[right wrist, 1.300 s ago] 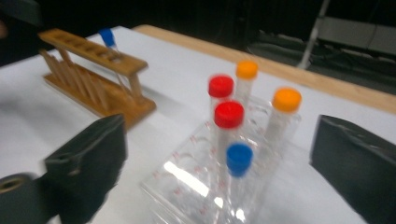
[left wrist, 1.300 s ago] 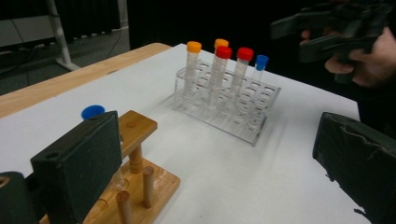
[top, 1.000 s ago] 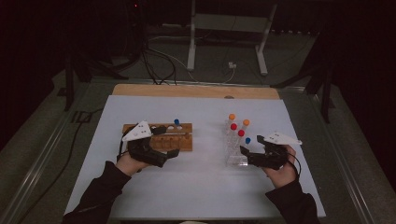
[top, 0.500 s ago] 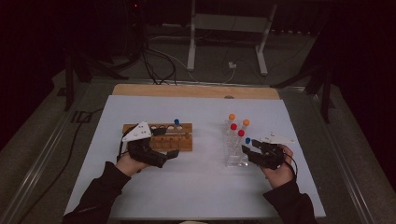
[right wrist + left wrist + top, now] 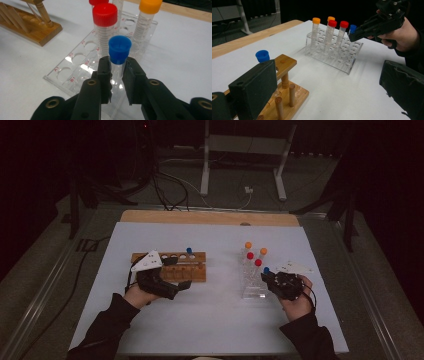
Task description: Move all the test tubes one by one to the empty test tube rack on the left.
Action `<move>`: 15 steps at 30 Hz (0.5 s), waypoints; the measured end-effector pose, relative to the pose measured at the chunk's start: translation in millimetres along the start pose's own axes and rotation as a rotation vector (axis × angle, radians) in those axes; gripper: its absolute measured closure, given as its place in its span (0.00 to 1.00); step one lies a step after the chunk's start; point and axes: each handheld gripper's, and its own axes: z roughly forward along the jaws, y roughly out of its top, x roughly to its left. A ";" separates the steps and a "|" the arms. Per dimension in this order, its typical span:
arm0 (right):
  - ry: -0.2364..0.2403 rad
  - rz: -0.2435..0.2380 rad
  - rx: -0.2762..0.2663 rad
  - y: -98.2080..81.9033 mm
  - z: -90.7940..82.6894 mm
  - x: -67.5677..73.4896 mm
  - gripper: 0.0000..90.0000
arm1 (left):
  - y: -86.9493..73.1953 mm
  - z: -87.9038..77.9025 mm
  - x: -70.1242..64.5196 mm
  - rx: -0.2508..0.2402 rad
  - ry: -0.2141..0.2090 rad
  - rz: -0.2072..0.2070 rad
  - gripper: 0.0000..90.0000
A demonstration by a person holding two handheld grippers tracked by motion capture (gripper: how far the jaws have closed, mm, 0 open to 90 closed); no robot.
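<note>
Right gripper (image 5: 116,72) clamps blue-capped tube (image 5: 119,53) in clear rack (image 5: 75,68); its jaws have just been closing.
Tube stands upright at the rack's near right edge, beside red-capped tube (image 5: 105,22) and orange-capped tube (image 5: 149,15). Red hole labels read A1, B1, A2, B2. Left gripper (image 5: 322,82) spread wide, nothing held, near wooden rack (image 5: 287,87) on the left.

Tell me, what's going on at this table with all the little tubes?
A person holds a gripper in each hand. The right gripper has just closed on a blue-capped tube standing in the clear rack, beside red- and orange-capped ones. The left gripper, jaws open, rests at the wooden rack, which holds another blue-capped tube.
</note>
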 end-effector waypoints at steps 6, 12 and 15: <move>-0.001 -0.026 -0.005 3.6 -2.7 1.2 0.85 | -0.5 0.7 0.4 0.003 -0.001 -0.004 0.03; -0.008 -0.054 -0.034 10.7 -14.4 2.2 0.85 | 0.0 1.3 -0.6 0.009 -0.014 -0.003 0.03; -0.013 -0.070 -0.060 15.8 -22.8 4.1 0.85 | 0.4 1.3 -0.9 0.012 -0.019 -0.003 0.03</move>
